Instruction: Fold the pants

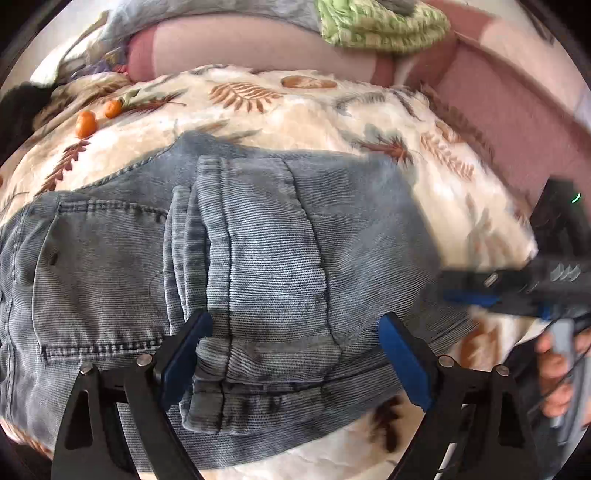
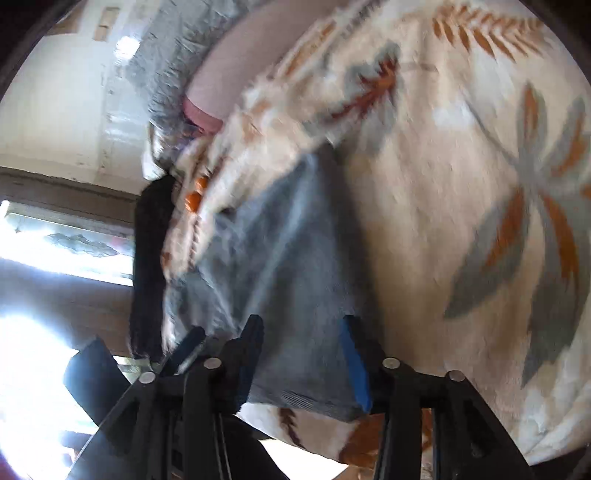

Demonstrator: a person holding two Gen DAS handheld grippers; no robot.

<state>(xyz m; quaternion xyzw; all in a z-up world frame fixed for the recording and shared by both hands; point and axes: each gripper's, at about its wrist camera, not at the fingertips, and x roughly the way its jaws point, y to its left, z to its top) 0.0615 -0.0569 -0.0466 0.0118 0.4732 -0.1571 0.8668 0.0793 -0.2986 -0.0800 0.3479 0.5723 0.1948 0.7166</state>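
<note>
bare blanket (image 1: 314, 107) beyond pants (image 1: 258, 236), two oranges (image 1: 98, 116) far left

The left tool (image 1: 295, 354) angles downward, its blue pads spread wide. The right tool (image 2: 303, 354) stands partly parted, blurred, with a hand (image 1: 557, 369) gripping its handle.

The supporting surface is a bed covered by a cream plush blanket (image 1: 295, 110) printed with rust and grey leaves. Lying directly on it are grey-blue corduroy pants (image 1: 258, 258), folded over so the leg hems rest on top near the pocket, and two small orange fruits (image 1: 98, 116) well apart from the pants near the blanket's far edge. Beyond the blanket sit a pink bolster (image 1: 229, 51) and a folded green patterned cloth (image 1: 384, 26).
</note>
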